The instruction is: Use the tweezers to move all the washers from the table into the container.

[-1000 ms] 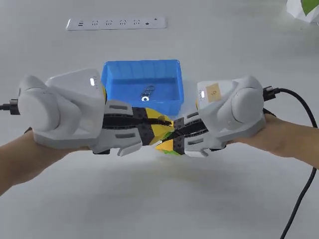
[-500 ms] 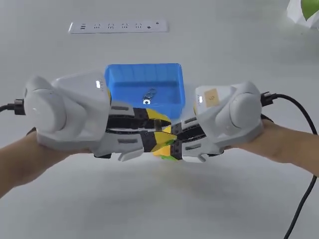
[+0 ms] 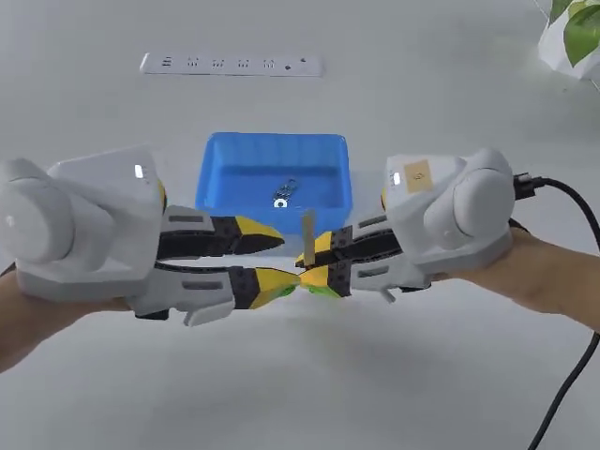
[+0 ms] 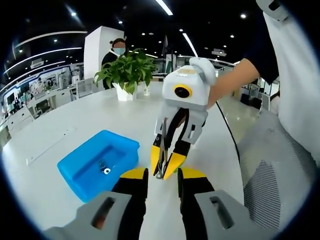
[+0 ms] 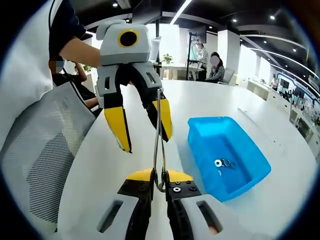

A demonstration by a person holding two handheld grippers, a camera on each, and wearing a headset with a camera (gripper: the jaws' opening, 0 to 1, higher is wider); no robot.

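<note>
My right gripper (image 3: 316,269) is shut on the metal tweezers (image 3: 307,234), which stand upright from its yellow-tipped jaws, just in front of the blue container (image 3: 225,155). Several washers (image 3: 281,197) lie inside that container. My left gripper (image 3: 286,262) faces the right one from the left, its jaws open on either side of the tweezers without touching them. In the right gripper view the tweezers (image 5: 157,135) rise from the shut jaws of the right gripper (image 5: 159,180), with the open left gripper (image 5: 146,140) behind them. The left gripper view has its jaws apart around the tweezers (image 4: 162,150).
A white power strip (image 3: 230,65) lies at the back of the white table. A potted plant (image 3: 574,28) stands at the far right corner. A black cable (image 3: 574,253) trails from the right gripper. A grey mesh chair (image 5: 40,165) stands beside the table.
My left gripper's jaws have opened and drawn back to the left, away from the tweezers. The right gripper still holds the tweezers. The head camera has tilted a little.
</note>
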